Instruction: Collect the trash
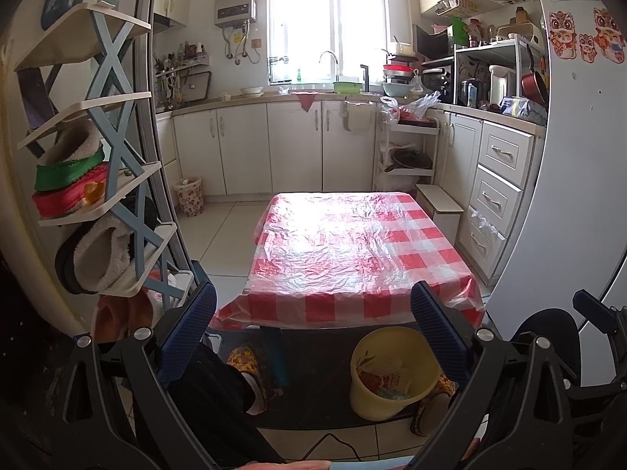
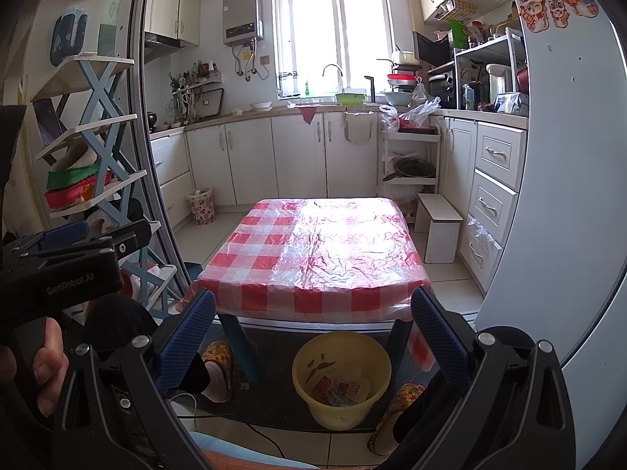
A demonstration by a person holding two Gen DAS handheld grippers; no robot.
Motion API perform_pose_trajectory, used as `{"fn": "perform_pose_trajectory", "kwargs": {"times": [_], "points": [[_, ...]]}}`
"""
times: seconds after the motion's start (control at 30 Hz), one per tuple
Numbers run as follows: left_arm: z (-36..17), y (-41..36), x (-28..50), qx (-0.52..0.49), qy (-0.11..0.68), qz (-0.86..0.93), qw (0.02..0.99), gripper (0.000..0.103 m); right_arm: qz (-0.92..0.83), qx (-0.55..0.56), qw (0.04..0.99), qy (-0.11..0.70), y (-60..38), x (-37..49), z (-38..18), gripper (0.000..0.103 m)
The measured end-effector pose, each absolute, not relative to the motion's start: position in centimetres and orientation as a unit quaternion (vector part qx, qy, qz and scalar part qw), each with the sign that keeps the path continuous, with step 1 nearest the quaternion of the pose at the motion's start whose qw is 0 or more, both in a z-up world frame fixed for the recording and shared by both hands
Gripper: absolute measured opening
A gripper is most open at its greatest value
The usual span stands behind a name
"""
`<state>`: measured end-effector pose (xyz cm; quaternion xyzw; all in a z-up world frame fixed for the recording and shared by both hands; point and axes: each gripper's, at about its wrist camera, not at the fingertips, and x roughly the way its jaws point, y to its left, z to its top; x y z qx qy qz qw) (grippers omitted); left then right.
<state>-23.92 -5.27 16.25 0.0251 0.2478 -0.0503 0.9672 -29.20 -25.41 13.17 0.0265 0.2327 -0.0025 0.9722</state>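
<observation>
Both hand-held grippers (image 1: 313, 337) (image 2: 313, 337) agape above trash-filled yellow bucket (image 1: 392, 376)

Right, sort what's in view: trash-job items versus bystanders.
Job:
yellow bin
wrappers in it
left gripper, open
right gripper, open

Bystanders:
checked table
floral basket
shoe rack
white stool

Checked table (image 1: 352, 243), shoe rack (image 1: 113, 149), floral basket (image 1: 190, 196).

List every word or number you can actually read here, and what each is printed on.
"GenRobot.AI": on the black body of the left tongs.
Water heater label: too small.
Wrappers in the yellow bucket: blurred.
Fridge stickers: pictures, any writing unreadable.
</observation>
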Motion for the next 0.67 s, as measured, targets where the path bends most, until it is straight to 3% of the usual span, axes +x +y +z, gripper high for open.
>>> {"fn": "perform_pose_trajectory", "kwargs": {"times": [0.33, 0.67], "points": [[16.4, -5.4, -24.3, 0.024, 0.228, -0.068, 0.971, 0.095, -0.003, 0.031, 0.976, 0.215, -25.6, -29.5, 13.5, 0.096], [15.8, -4.6, -22.4, 0.009, 0.256, -0.060, 0.965, 0.095, -0.010, 0.021, 0.978, 0.207, -25.8, -29.2, 13.5, 0.096]]}}
